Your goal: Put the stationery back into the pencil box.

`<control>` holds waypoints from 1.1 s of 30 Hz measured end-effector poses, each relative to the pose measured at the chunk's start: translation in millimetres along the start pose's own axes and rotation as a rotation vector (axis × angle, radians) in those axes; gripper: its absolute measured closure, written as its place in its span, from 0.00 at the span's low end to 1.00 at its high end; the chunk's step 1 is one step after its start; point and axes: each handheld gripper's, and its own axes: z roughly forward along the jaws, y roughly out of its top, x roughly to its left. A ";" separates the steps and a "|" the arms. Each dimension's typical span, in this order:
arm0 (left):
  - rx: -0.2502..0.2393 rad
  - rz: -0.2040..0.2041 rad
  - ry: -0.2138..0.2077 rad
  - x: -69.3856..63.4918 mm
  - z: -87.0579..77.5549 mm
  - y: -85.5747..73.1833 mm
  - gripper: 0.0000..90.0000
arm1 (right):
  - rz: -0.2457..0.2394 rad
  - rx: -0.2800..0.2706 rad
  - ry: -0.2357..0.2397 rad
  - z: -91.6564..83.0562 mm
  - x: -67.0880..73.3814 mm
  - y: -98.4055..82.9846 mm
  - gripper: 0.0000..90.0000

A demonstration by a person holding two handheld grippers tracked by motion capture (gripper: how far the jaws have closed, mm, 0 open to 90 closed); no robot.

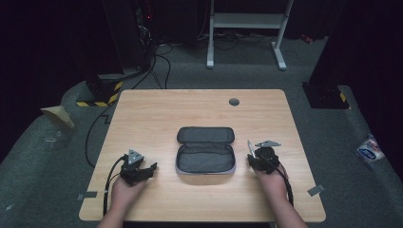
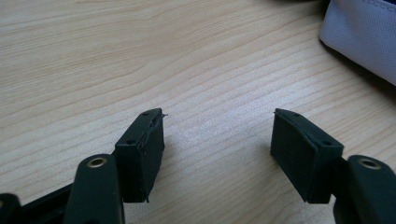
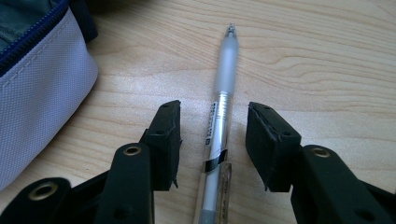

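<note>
Pouch [image 1: 206, 159]: open, lid back, mid-table [image 1: 142, 114].
Left gripper [image 2: 217, 140]: left of pouch; jaws wide apart over bare wood, gripping nothing.
Right gripper [image 3: 213, 135]: right of pouch; jaws parted, straddling the pen [image 3: 218, 121] without touching.
Pen: flat on table, just right of pouch.

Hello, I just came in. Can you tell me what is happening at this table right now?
A person sits at a wooden table with a gripper in each hand. An open pencil case lies in the middle. The right gripper is open, with a pen lying on the table between its jaws, not yet gripped. The left gripper is open over bare wood, holding nothing.
</note>
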 end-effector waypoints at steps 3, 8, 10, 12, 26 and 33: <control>0.000 -0.003 0.000 -0.3 -0.1 -0.1 0.39 | -0.003 0.003 0.004 0.2 -0.1 0.7 0.62; 0.000 -0.002 0.000 -0.1 0.1 0.1 0.39 | -0.013 0.004 0.011 0.2 -0.9 1.1 0.65; 0.002 -0.003 -0.001 0.0 0.1 0.3 0.39 | -0.008 0.004 0.008 -0.1 -1.2 1.1 0.69; 0.002 -0.001 -0.001 0.2 0.1 0.4 0.39 | -0.005 0.004 0.005 -0.1 -1.9 1.3 0.72; -0.001 0.005 0.000 0.8 0.7 0.8 0.39 | -0.028 0.001 -0.005 0.0 -0.2 1.7 0.87; -0.001 0.004 0.000 0.7 0.7 0.8 0.39 | -0.020 -0.032 -0.003 -8.7 -2.1 5.3 0.87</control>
